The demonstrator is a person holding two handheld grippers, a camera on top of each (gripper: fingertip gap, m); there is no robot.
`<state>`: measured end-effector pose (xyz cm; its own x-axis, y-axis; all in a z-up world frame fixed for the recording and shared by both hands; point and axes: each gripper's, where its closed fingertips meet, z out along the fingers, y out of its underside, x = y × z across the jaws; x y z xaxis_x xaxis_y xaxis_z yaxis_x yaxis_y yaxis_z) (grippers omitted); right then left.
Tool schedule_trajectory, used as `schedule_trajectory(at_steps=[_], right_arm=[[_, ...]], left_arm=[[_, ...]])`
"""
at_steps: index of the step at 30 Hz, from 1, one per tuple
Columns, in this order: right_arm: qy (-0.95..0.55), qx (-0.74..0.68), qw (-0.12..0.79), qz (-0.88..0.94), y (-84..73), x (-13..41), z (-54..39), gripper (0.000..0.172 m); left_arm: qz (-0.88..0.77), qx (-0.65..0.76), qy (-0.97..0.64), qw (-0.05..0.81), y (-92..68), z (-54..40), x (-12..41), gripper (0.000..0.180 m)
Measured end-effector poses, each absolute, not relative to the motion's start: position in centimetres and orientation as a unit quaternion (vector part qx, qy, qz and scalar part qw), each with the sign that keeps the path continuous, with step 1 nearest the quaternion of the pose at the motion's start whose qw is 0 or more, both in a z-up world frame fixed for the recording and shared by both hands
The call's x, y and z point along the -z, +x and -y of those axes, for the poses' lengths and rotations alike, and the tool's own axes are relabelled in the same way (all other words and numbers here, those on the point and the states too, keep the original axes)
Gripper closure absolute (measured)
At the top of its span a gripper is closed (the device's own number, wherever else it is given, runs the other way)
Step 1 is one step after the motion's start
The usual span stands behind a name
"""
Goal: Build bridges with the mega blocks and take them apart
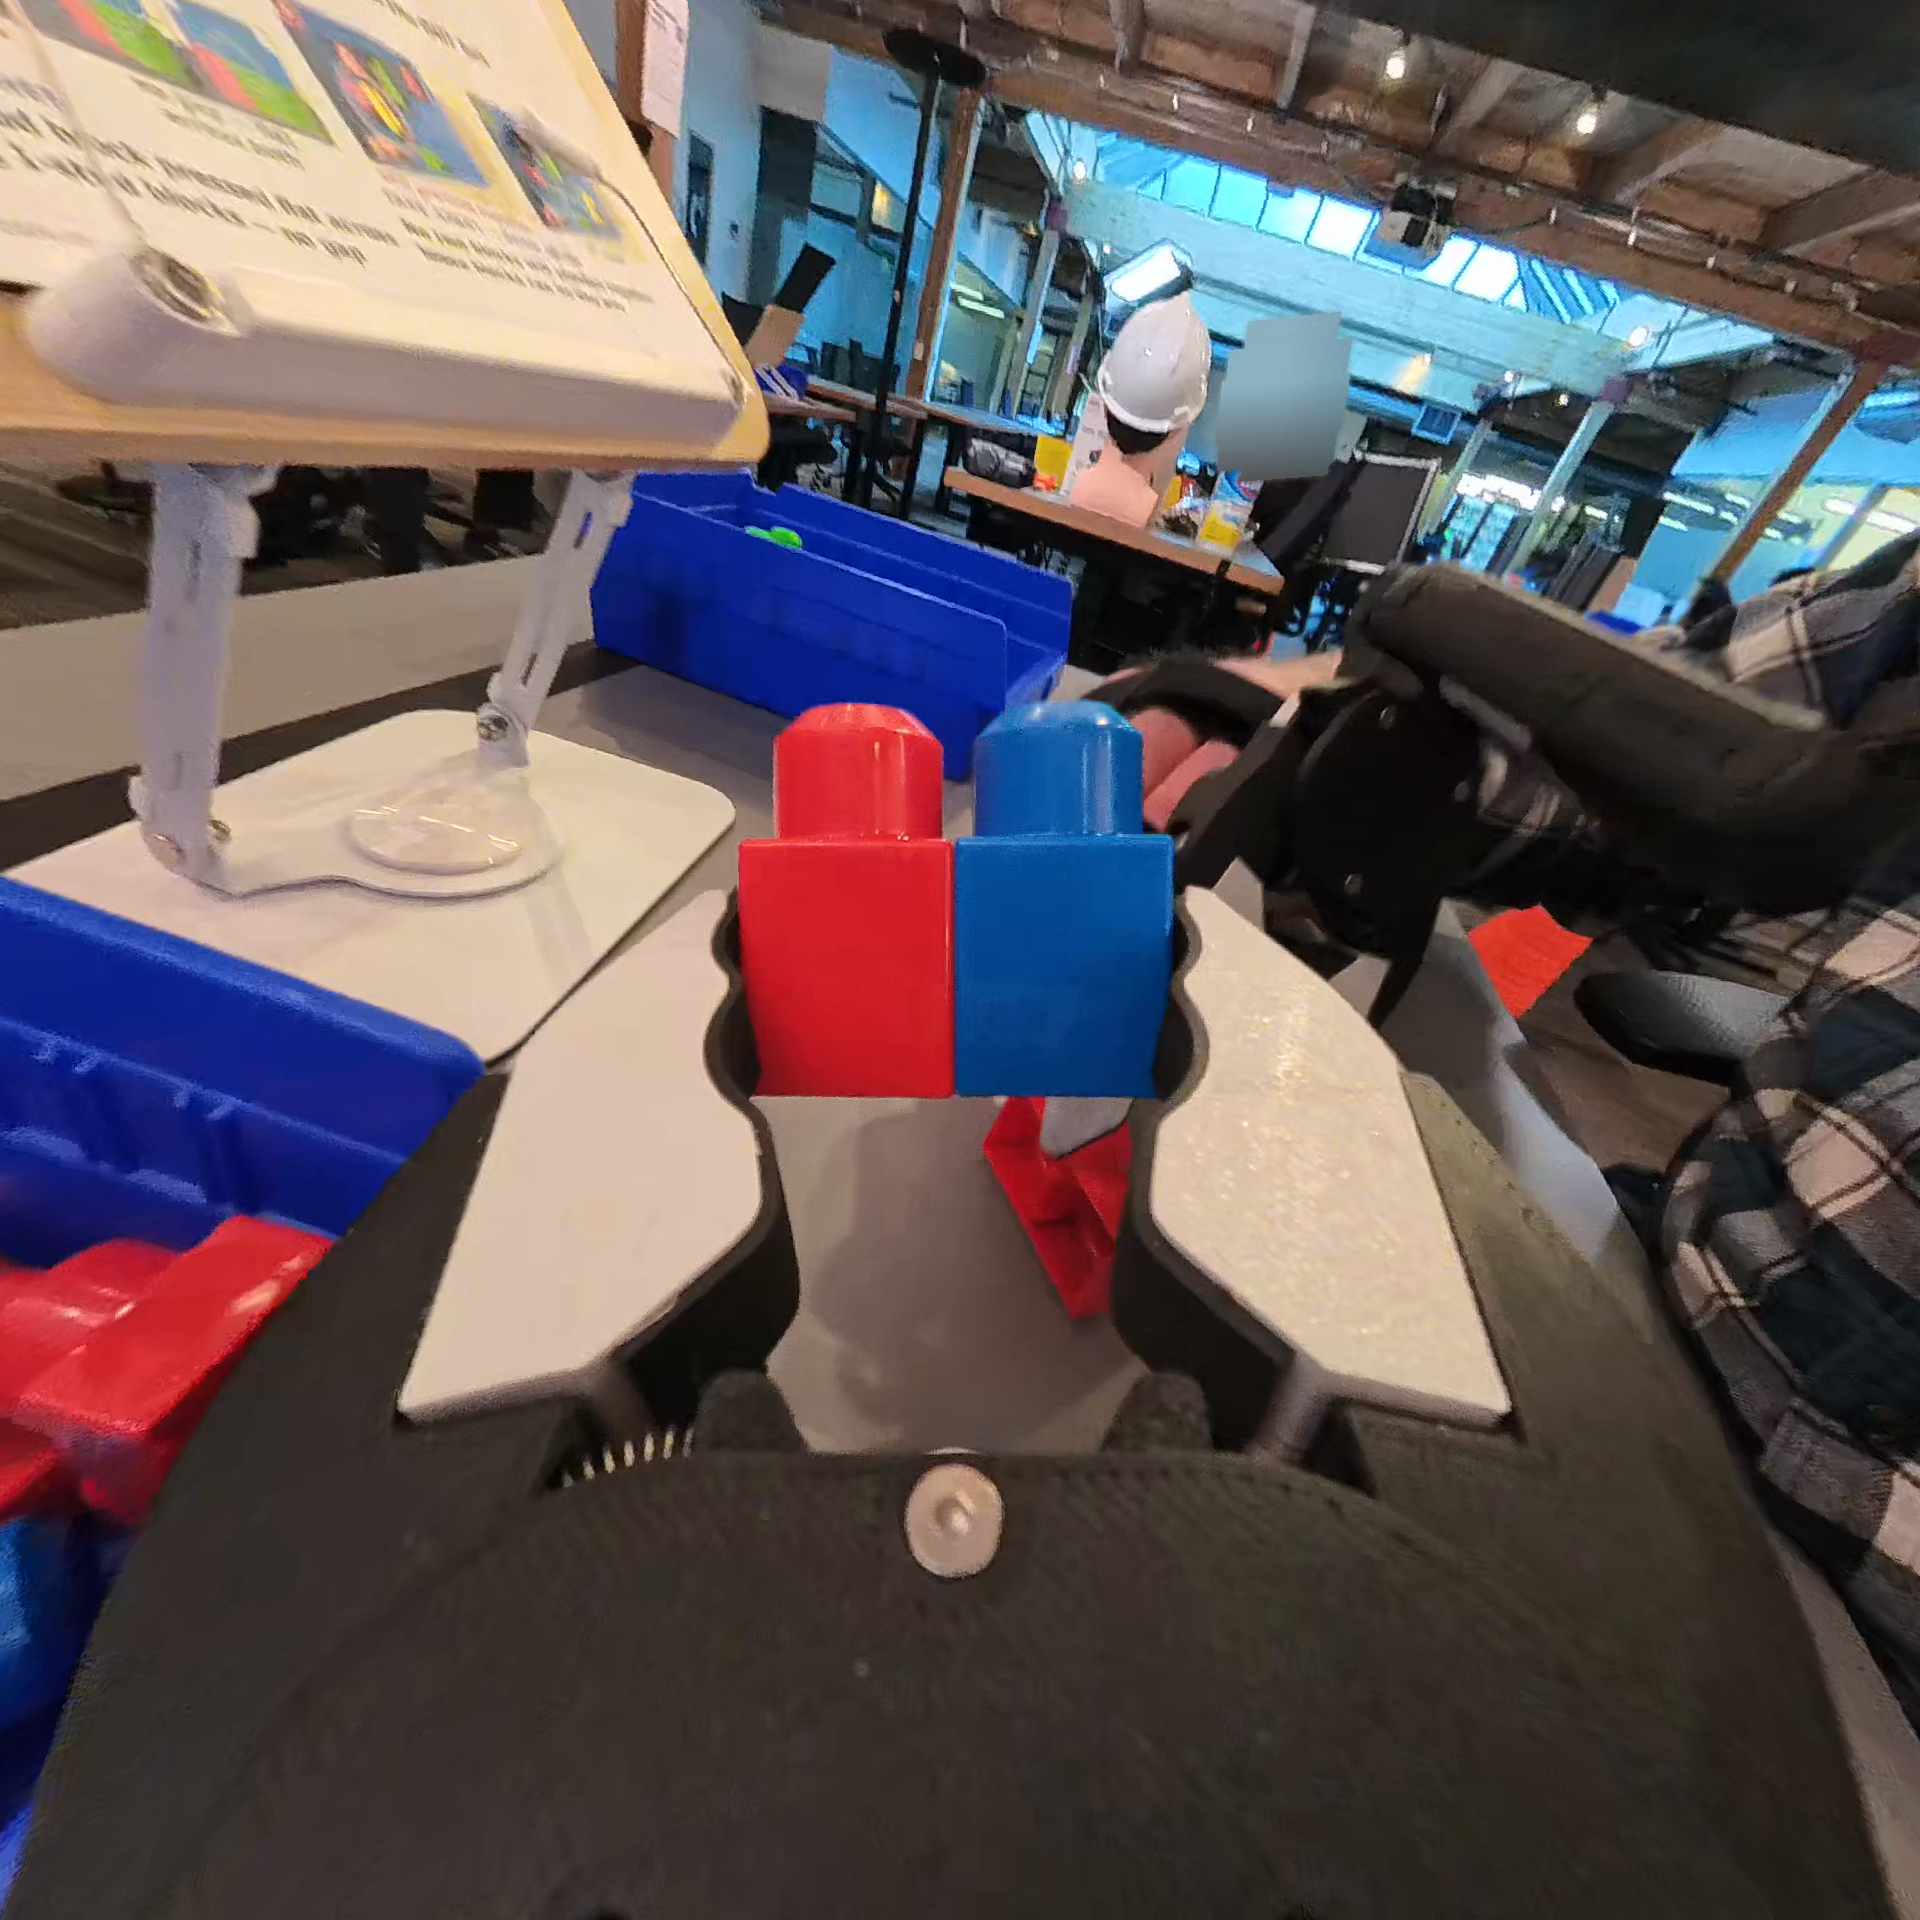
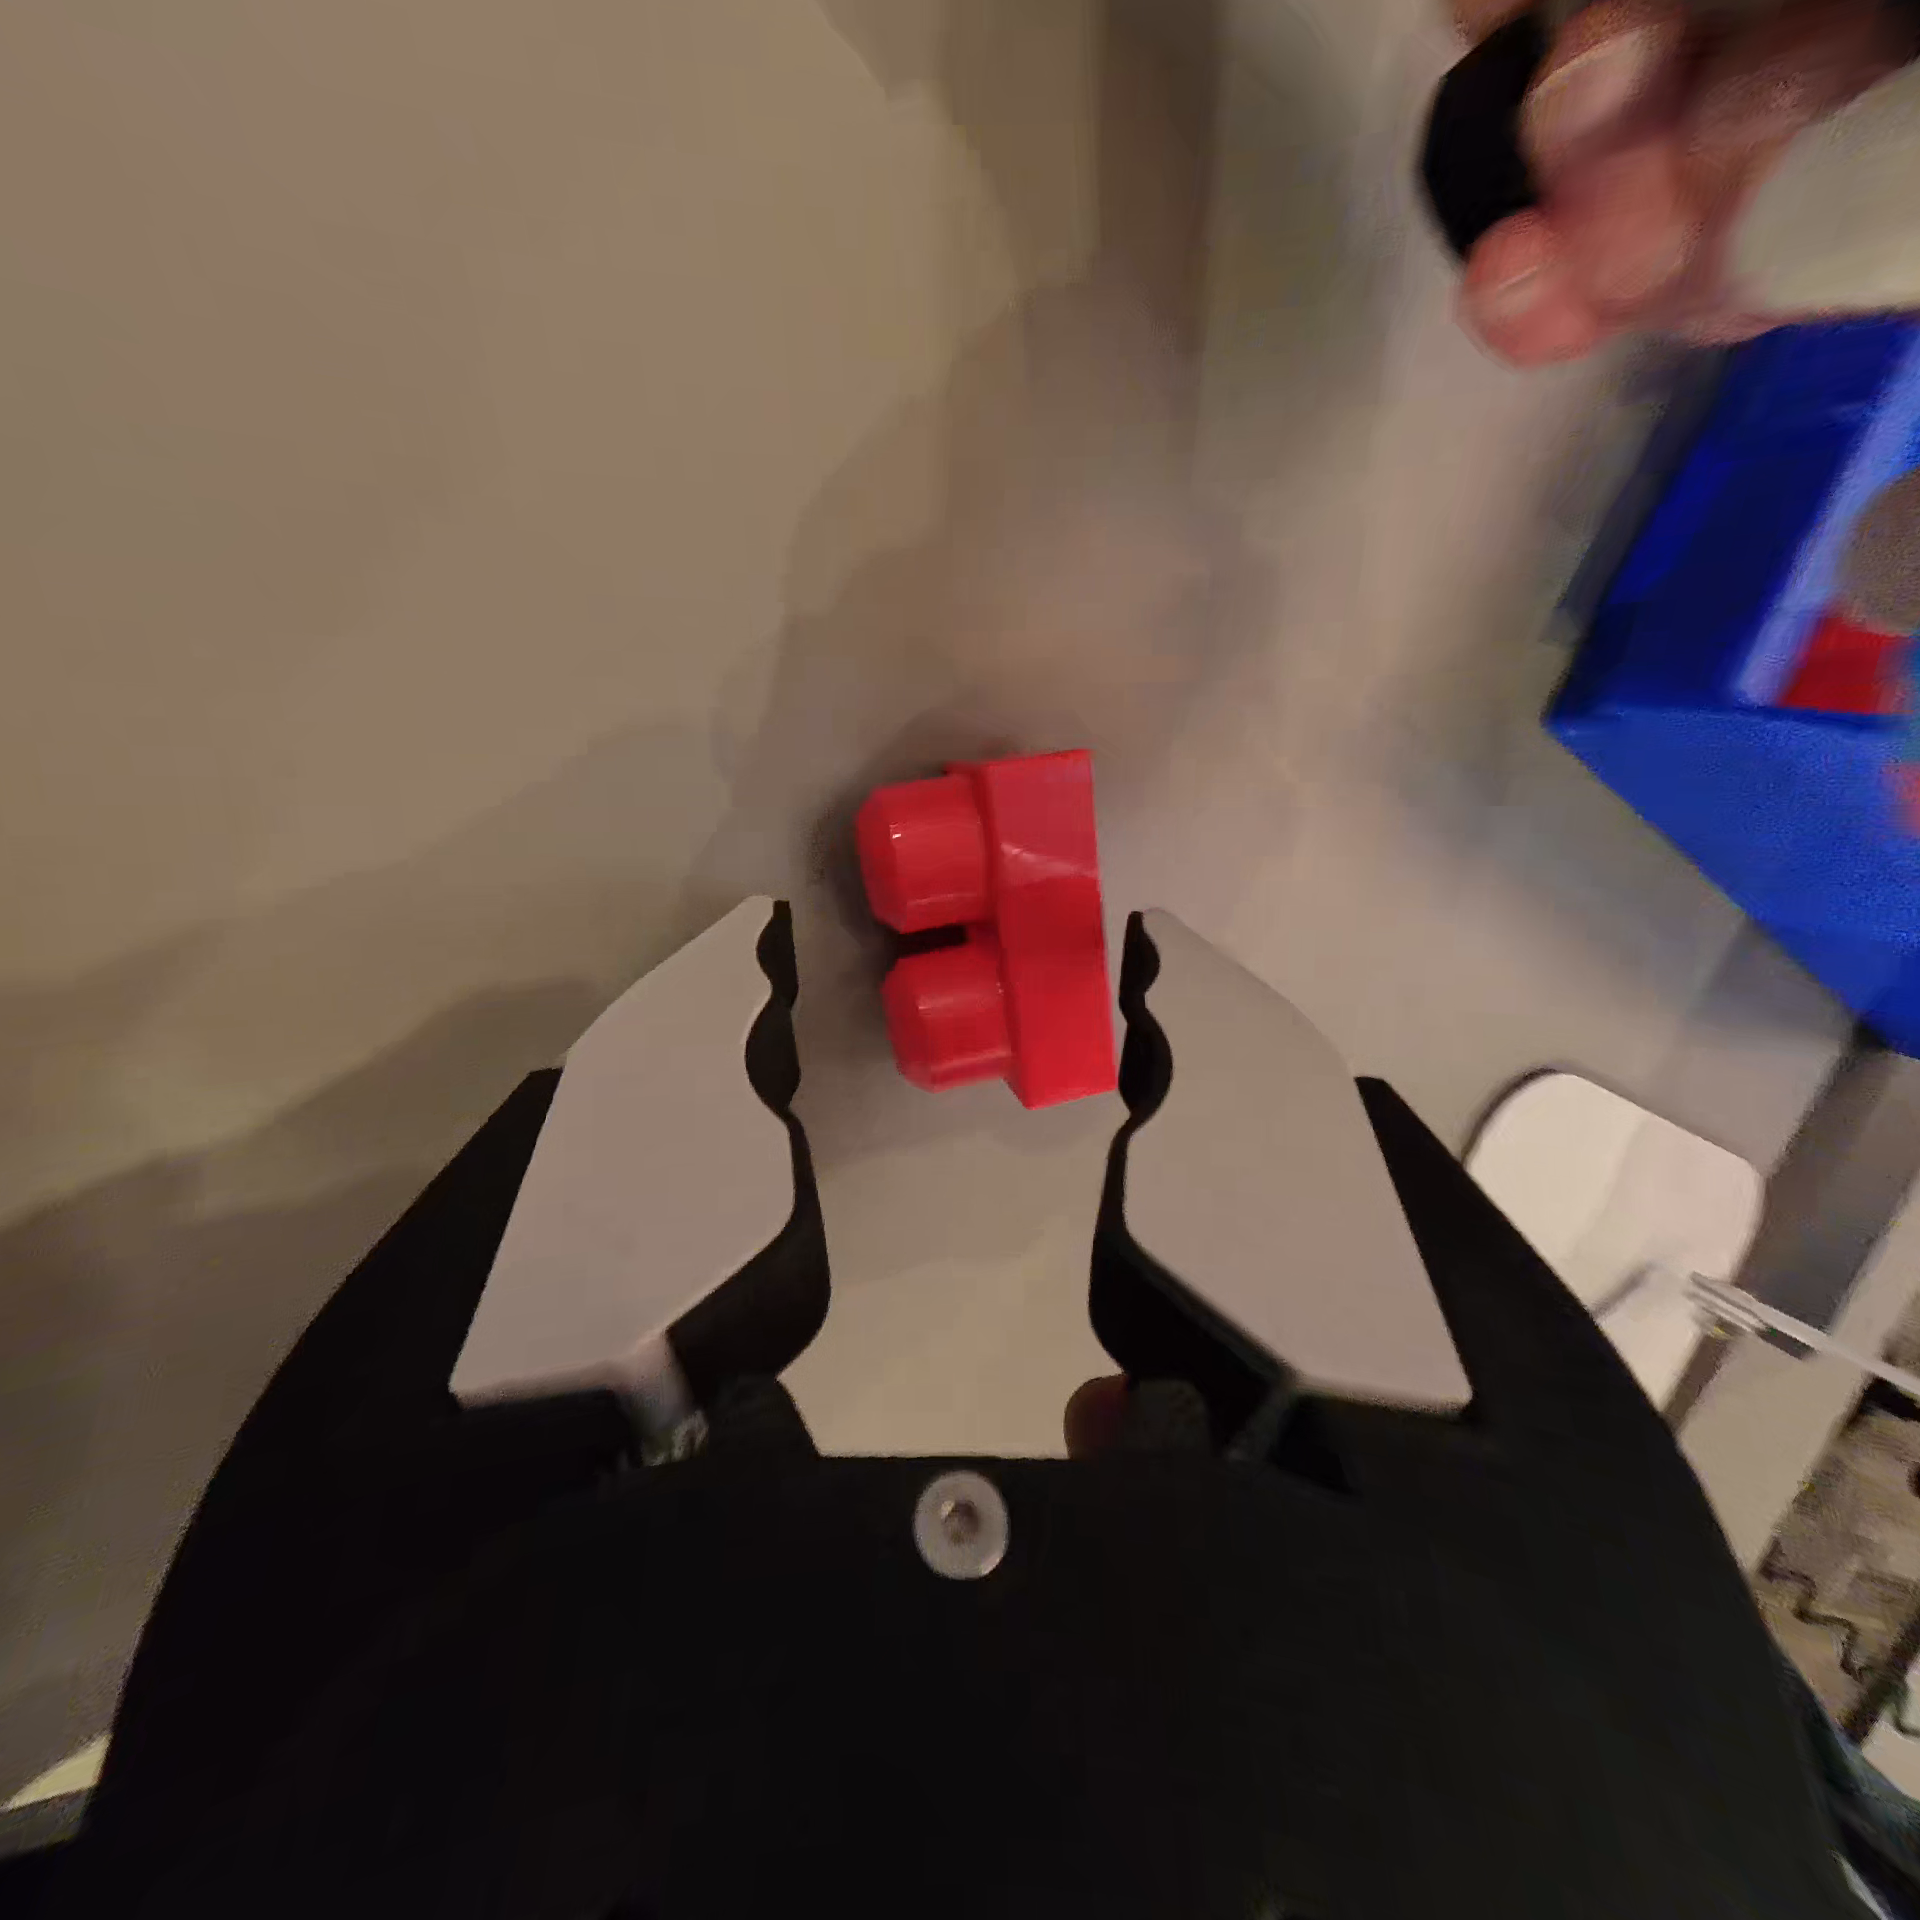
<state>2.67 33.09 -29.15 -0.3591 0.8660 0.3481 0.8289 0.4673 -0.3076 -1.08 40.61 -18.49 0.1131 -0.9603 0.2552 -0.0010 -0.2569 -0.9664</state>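
Left gripper pinches a red block and a blue block side by side, studs up, pads pressed on their outer faces. Right gripper is spread; the red two-stud block lies on the table between its tips, probably untouched. Only the left wrist view shows the blue bins.

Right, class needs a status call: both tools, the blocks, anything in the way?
Left tool clamped on red block and blue block, side by side. Right tool open over red two-stud block lying on table. Nothing in the way.
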Motion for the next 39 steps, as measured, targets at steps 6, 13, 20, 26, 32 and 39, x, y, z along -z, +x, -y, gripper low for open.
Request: schedule_trajectory(at_steps=[6,13,20,26,32,39], right_arm=[[-0.515,-0.067,0.211,0.828,2.3,30.4,-33.0,0.125],[-0.552,-0.16,0.143,0.806,2.6,29.4,-32.4,0.126],[-0.579,-0.285,-0.041,0.762,6.1,28.4,-28.4,0.126],[-0.573,-0.203,-0.071,0.791,6.1,30.1,-29.9,0.105],[-0.584,-0.183,0.037,0.79,5.5,27.6,-31.7,0.113],[-0.606,-0.118,0.171,0.768,6.1,27.0,-29.6,0.134]], left_arm=[[-0.405,0.525,-0.589,0.462,-1.1,-40.6,18.2,0.106],[-0.401,0.521,-0.584,0.476,-1.5,-40.7,17.7,0.106],[-0.432,0.488,-0.586,0.481,-1.1,-40.2,18.0,0.106],[-0.432,0.491,-0.586,0.479,-1.0,-40.0,18.1,0.106],[-0.43,0.485,-0.588,0.484,-1.4,-40.4,18.1,0.106],[-0.433,0.489,-0.583,0.484,-1.1,-40.1,17.9,0.106]])
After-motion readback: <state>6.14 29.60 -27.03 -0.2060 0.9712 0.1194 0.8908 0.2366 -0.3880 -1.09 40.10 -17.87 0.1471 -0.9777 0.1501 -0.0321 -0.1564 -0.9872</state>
